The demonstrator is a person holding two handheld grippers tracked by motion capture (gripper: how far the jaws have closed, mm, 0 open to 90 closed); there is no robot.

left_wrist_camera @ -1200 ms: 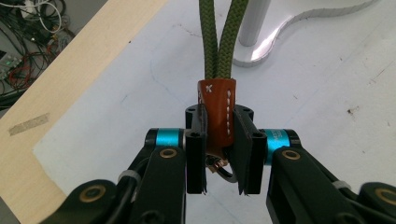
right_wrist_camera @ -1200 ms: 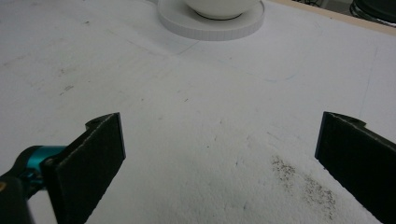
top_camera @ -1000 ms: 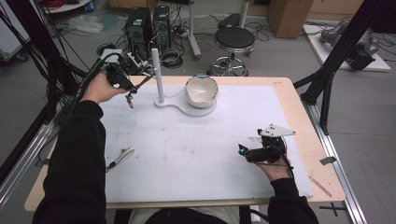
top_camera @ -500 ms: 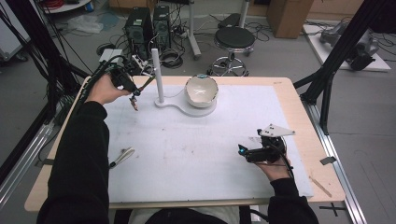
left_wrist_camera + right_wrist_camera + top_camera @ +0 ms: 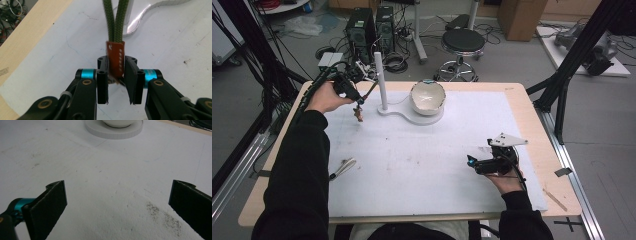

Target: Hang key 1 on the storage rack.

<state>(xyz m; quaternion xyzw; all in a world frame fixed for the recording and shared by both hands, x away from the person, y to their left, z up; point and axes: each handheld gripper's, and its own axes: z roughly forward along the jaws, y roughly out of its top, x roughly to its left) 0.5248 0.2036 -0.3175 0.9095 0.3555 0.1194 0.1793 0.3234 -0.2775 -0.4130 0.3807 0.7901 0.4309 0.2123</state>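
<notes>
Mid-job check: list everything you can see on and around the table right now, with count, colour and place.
Green braided cord loop with brown leather tab: one, hanging from the left gripper above the table's far left.
White post stand with flat base: one, far centre of the table.
White bowl: one, on the round end of the stand's base.
Small pale strap-like item: one, near left edge; too small to identify.
White table mat: one, covering most of the wooden table.
Black round stool: one, on the floor beyond the table.
Black computer towers: two, floor, far left.
Left gripper: black, shut on the leather tab.
Right gripper: black, open, low over the mat's near right.
</notes>
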